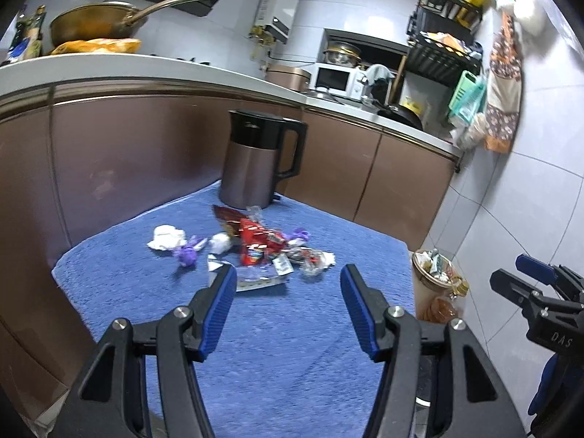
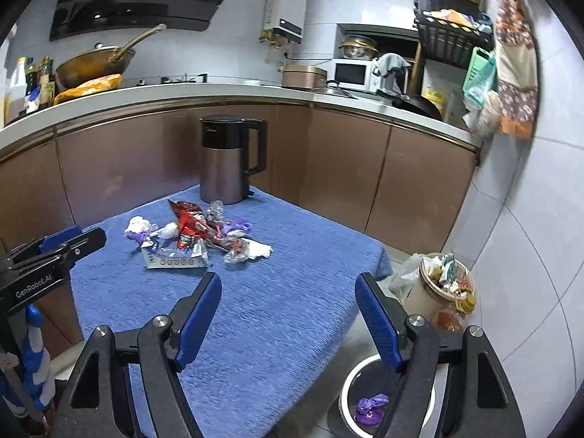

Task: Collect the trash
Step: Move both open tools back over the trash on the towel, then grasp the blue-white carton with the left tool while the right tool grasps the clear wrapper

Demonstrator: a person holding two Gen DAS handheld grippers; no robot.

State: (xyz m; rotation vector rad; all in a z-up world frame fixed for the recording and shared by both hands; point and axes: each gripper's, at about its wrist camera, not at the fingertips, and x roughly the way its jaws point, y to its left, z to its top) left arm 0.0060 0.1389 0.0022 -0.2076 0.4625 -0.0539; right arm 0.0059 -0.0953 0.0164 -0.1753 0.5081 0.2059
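Both my grippers, left (image 1: 288, 288) and right (image 2: 288, 299), hover with fingers spread wide, holding nothing. Crumpled wrappers (image 1: 255, 246) lie heaped near the blue cloth's (image 1: 292, 346) far edge, just before the kettle (image 1: 255, 160); one purple wrapper (image 2: 370, 407) lies inside the bin (image 2: 345, 383).

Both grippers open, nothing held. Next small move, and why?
Probably ease the left gripper forward and down onto the flat clear wrapper, the nearest piece in the trash pile. Its jaws are open and empty; the bin sits below the right gripper.
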